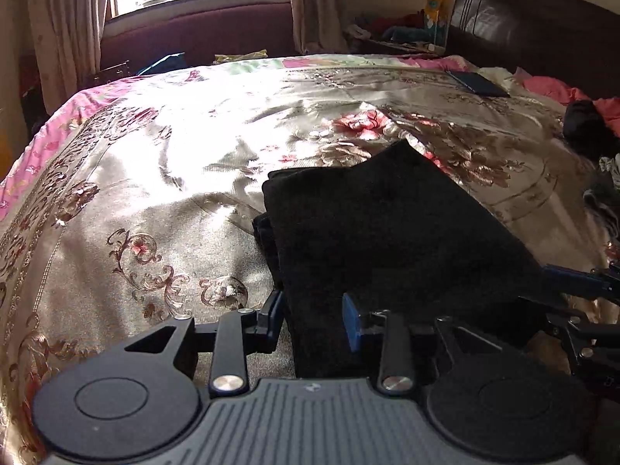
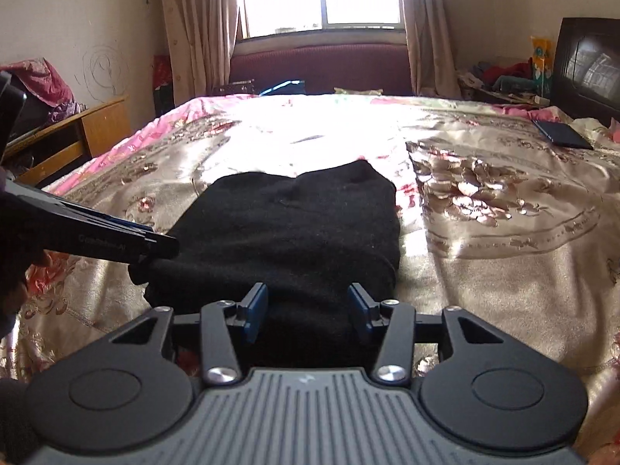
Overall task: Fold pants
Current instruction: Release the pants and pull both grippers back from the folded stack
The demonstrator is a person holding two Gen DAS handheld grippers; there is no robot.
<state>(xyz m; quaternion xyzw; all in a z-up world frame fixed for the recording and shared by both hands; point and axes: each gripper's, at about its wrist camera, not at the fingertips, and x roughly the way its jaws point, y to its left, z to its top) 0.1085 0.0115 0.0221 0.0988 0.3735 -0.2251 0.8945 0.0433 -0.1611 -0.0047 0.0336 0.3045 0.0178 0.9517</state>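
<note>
The pants (image 2: 286, 224) are plain black on a shiny gold bedspread (image 2: 503, 240) patterned with red-pink flowers and brown scrollwork, bordered bright pink along the bed's far and left edges, and the fingers (image 2: 255, 312) carry blue pads.

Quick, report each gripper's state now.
Left gripper: open, straddling the black pants edge.
Right gripper: open, at the pants' near end.

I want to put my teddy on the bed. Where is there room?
Lots of bare bedspread lies between the folded black pants and the window end, and more to their left by the pink border. Another open patch sits between the pants and the dark flat thing. It's crowded near the headboard, where clothes pile up.
</note>
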